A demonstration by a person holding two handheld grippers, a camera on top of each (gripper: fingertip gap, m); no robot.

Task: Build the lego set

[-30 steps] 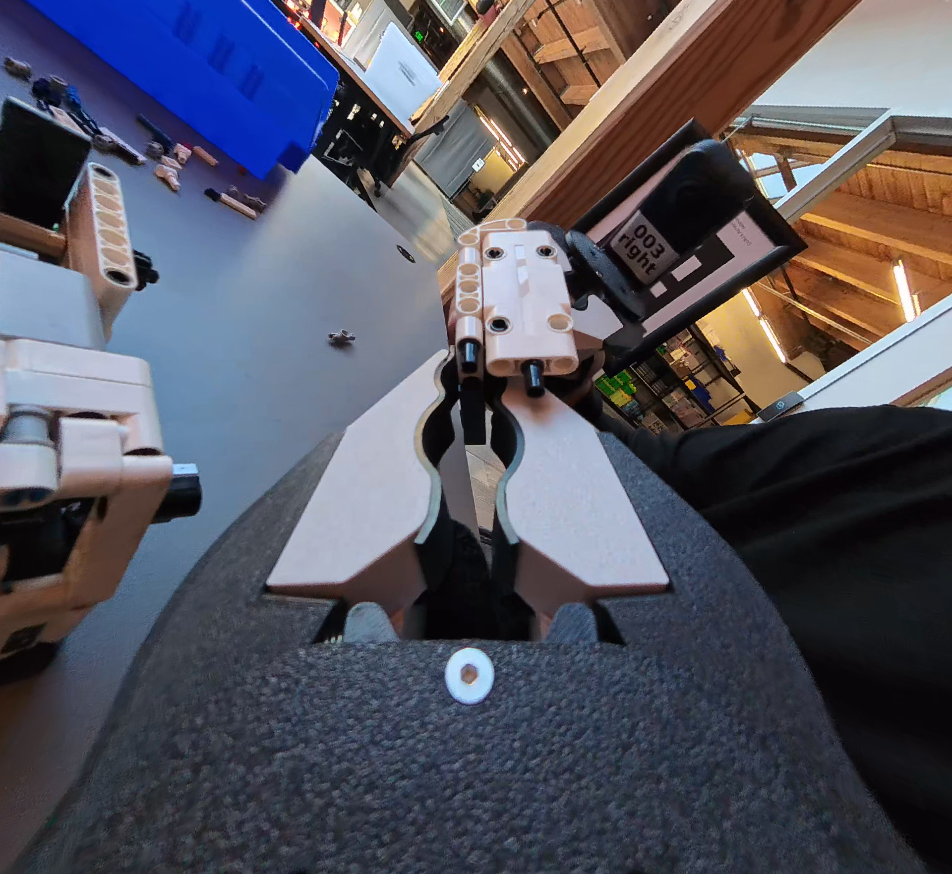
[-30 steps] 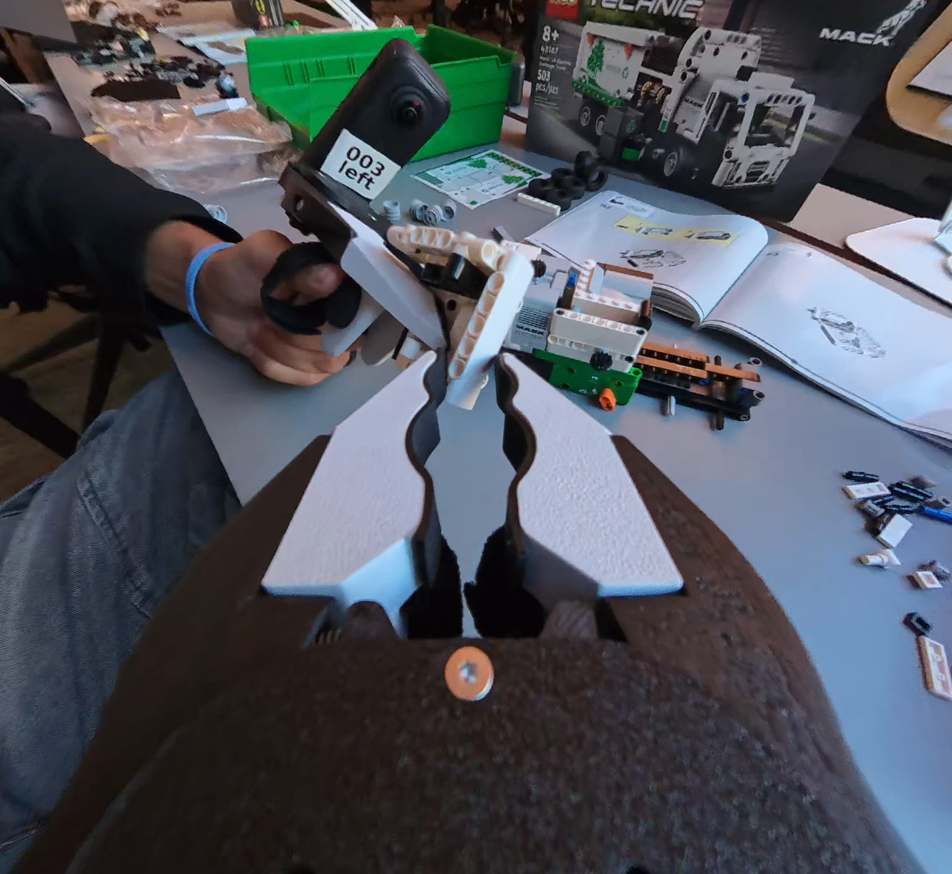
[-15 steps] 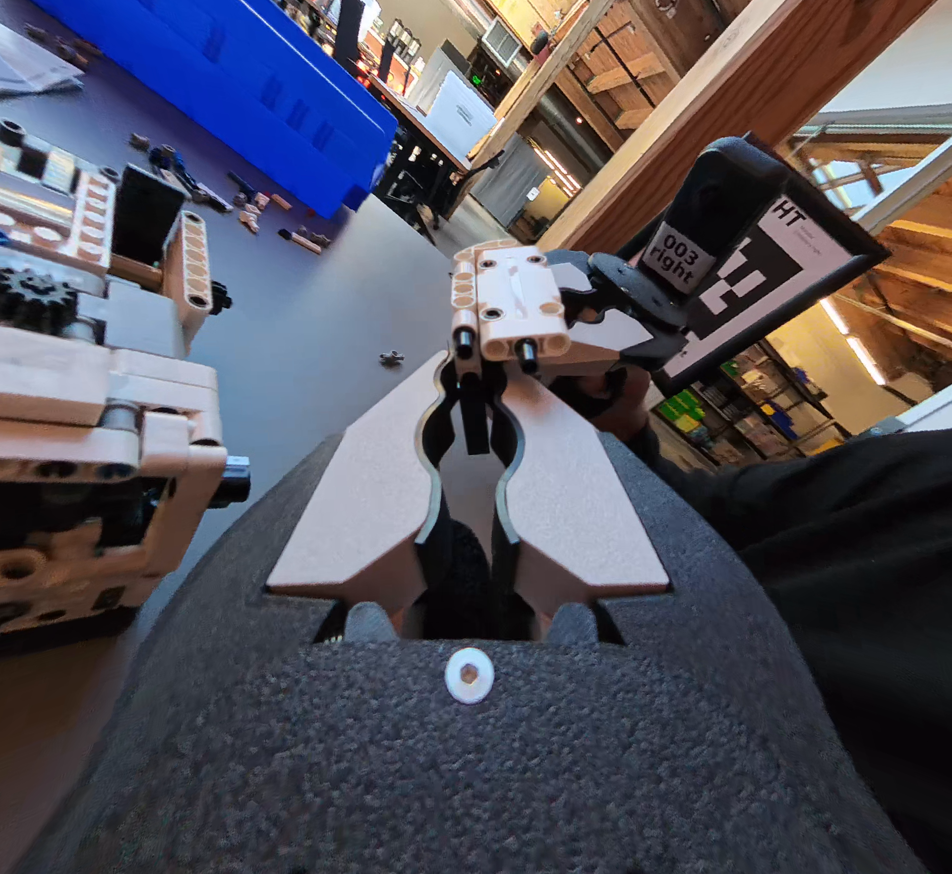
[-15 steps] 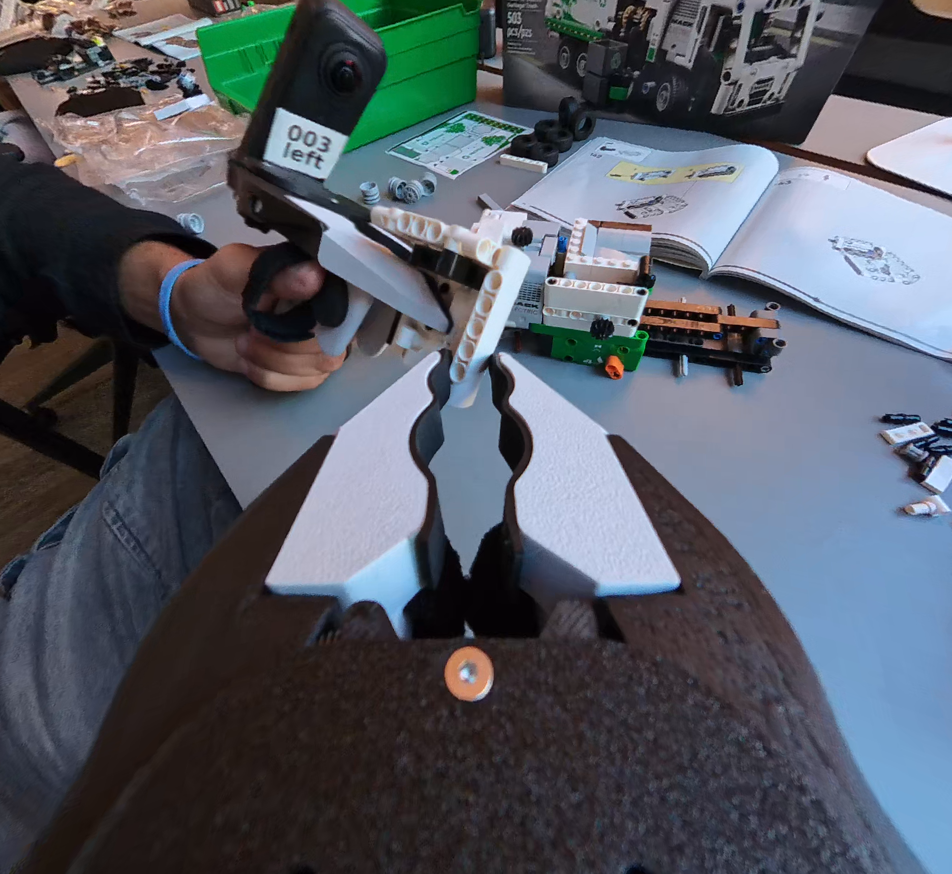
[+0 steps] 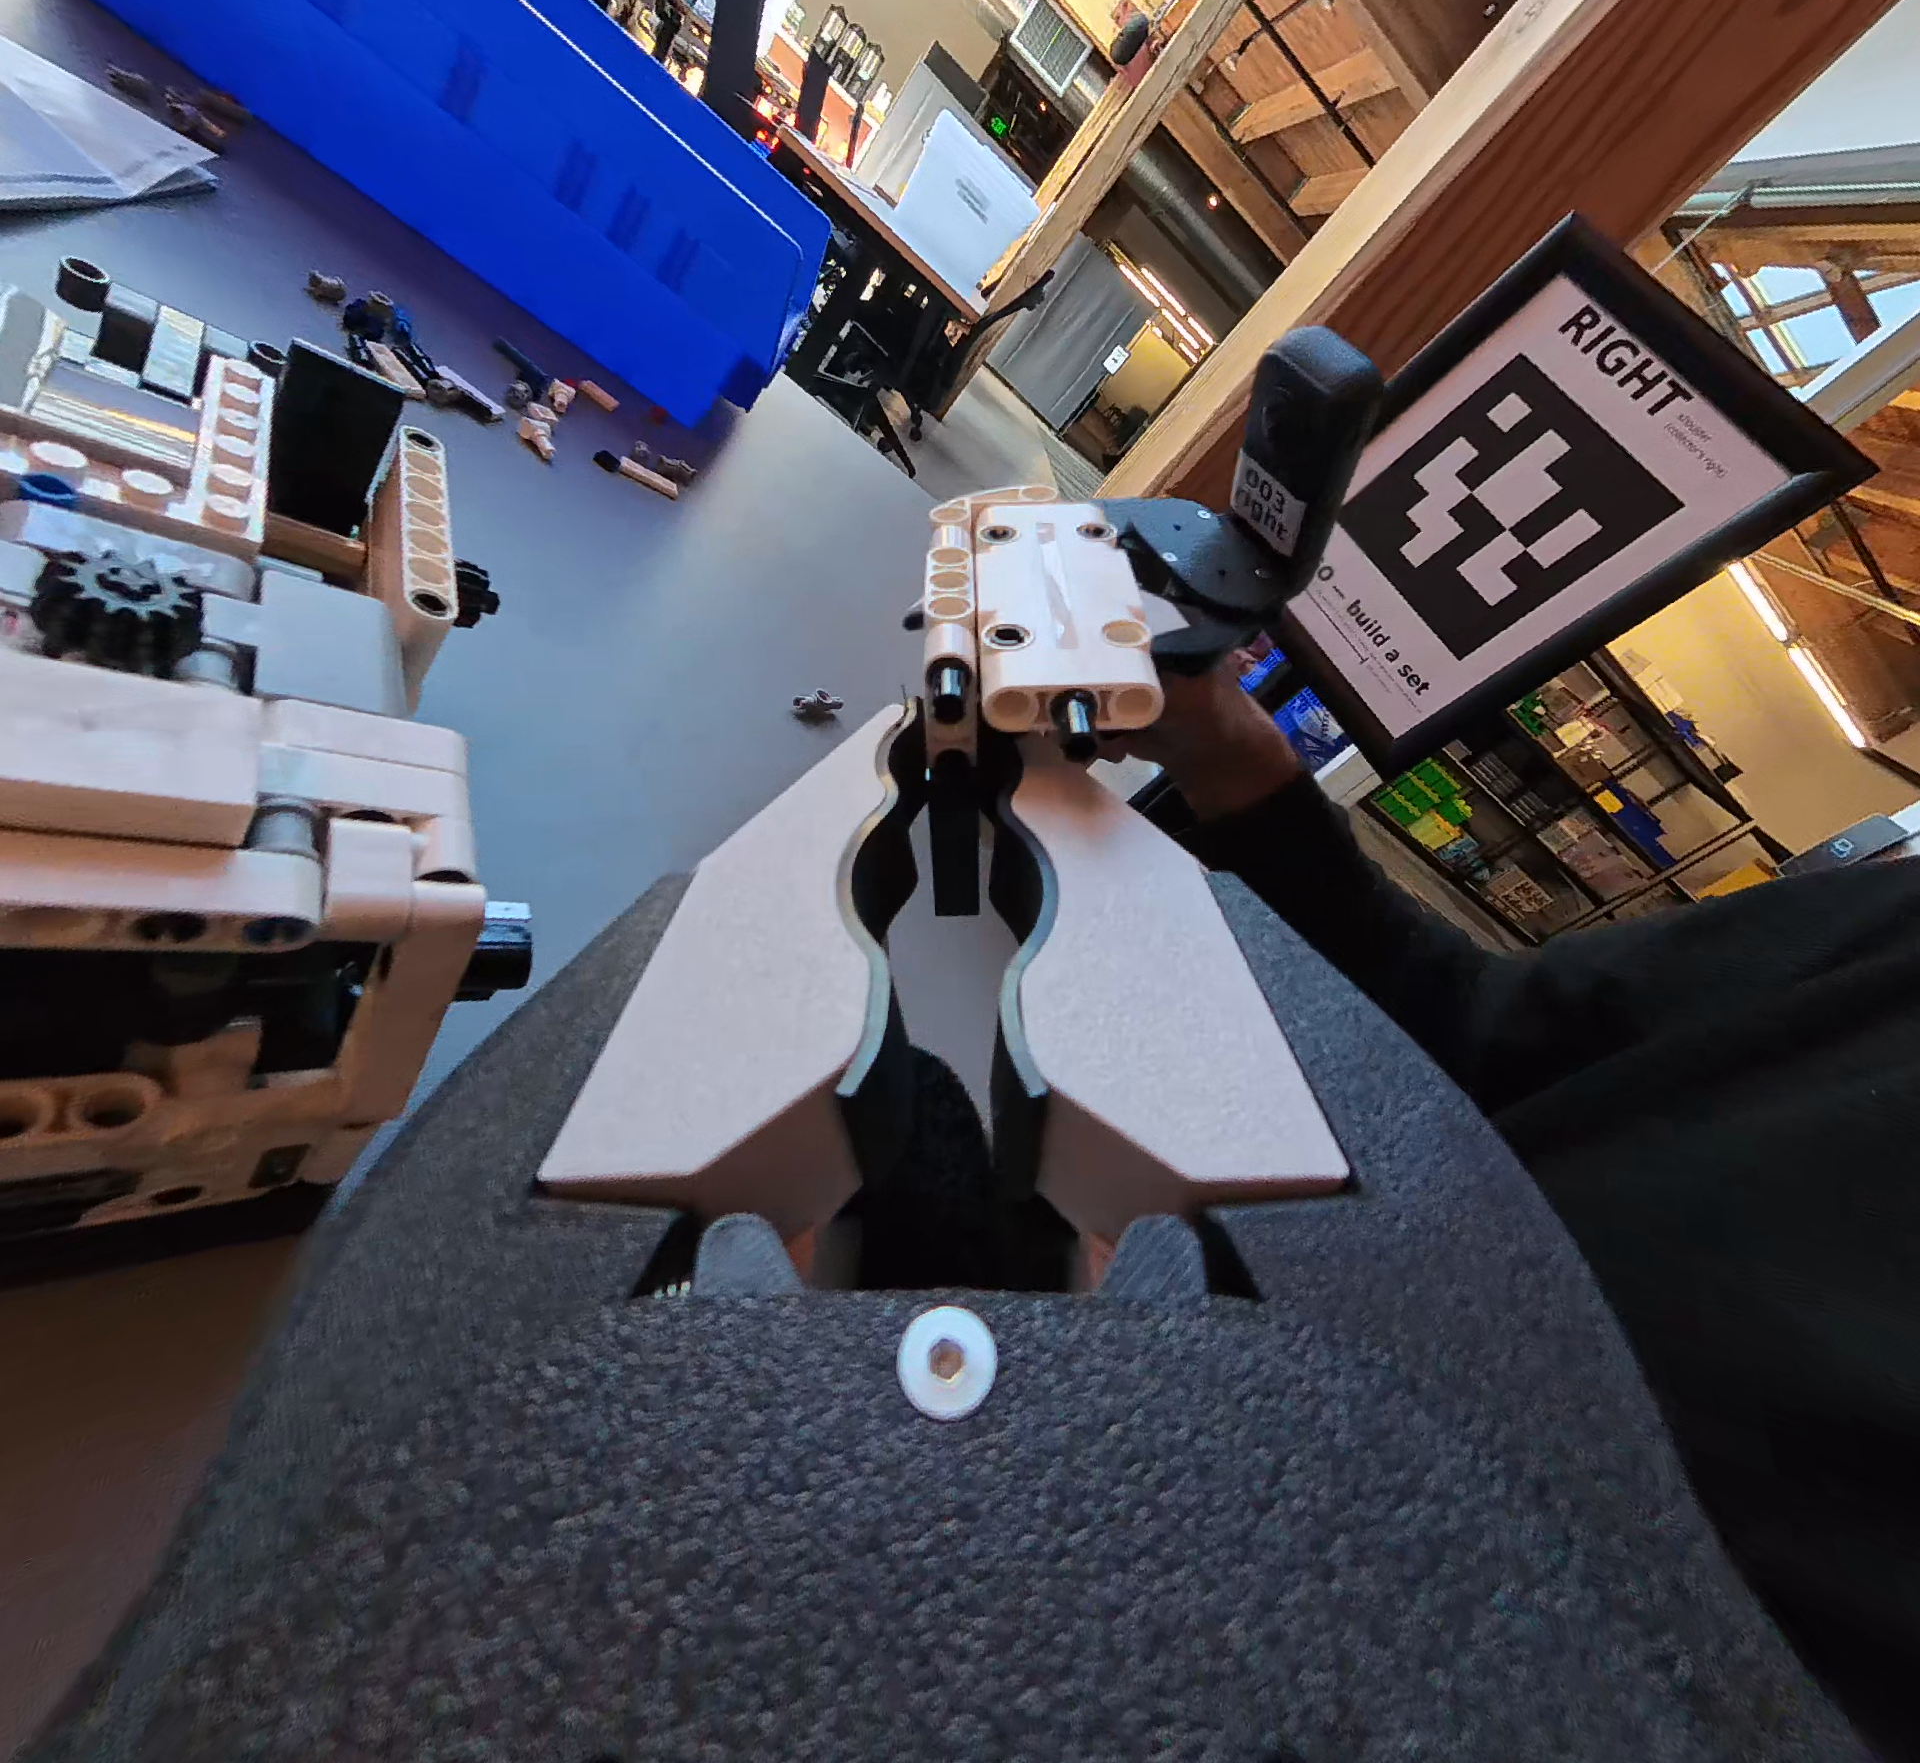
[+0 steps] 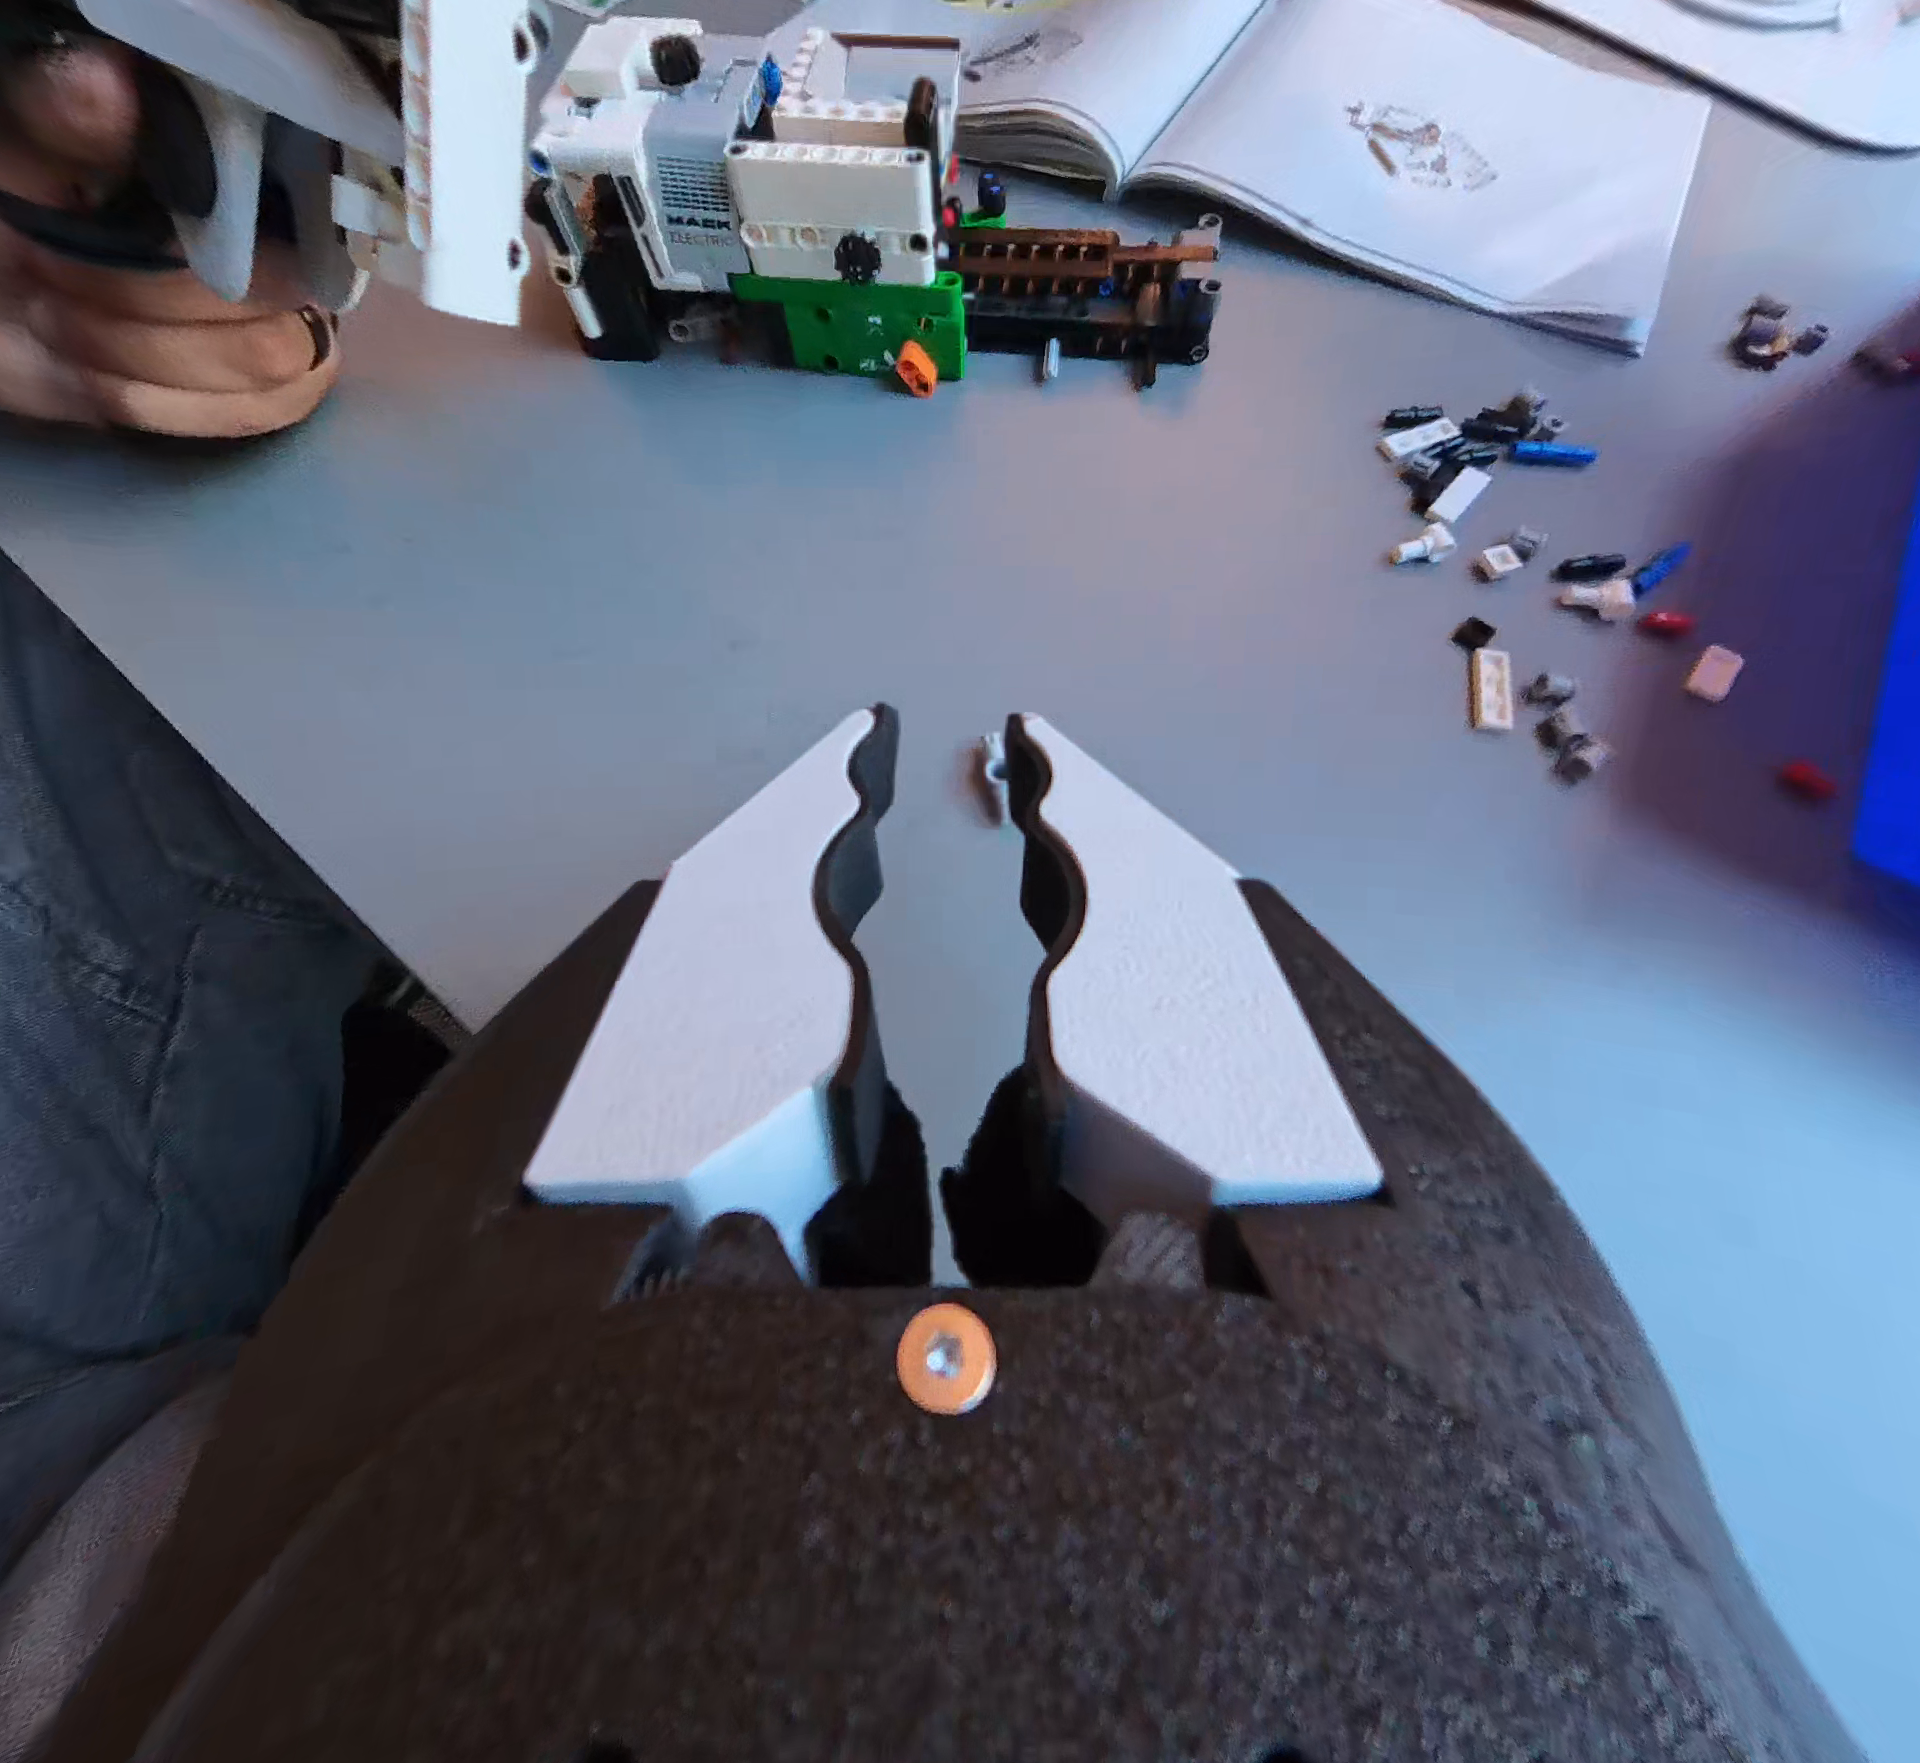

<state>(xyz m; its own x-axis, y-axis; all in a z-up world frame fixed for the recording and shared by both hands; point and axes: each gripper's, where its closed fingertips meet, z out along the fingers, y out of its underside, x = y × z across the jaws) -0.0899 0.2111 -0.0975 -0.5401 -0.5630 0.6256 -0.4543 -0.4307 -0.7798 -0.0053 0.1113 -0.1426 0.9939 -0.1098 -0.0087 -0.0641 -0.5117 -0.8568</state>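
My left gripper [image 5: 954,739] is shut on a white panel assembly [image 5: 1049,607] with black pins, held up in the air by its thin beam edge. The same assembly [image 6: 462,113] shows at the top left of the right wrist view, in the left gripper [image 6: 260,92]. My right gripper [image 6: 951,726] is narrowly open and empty, low over the grey table [image 6: 727,591], well apart from the assembly. A small white piece [image 6: 990,771] lies on the table by its right fingertip. The partly built truck [image 6: 790,217] stands on the table behind; it also shows in the left wrist view [image 5: 208,778].
An open instruction booklet [image 6: 1351,92] lies behind the truck. Loose small parts [image 6: 1507,550] are scattered at the right, beside a blue bin [image 6: 1891,674]. The bin [image 5: 468,103] also shows in the left wrist view. A person's legs [image 6: 135,986] are at the table's near edge. About 15 centimeters separates my left fingertips from my right.
My right gripper has let go of the panel assembly and swung down and right, away from it, over the table. The left gripper still holds the assembly.
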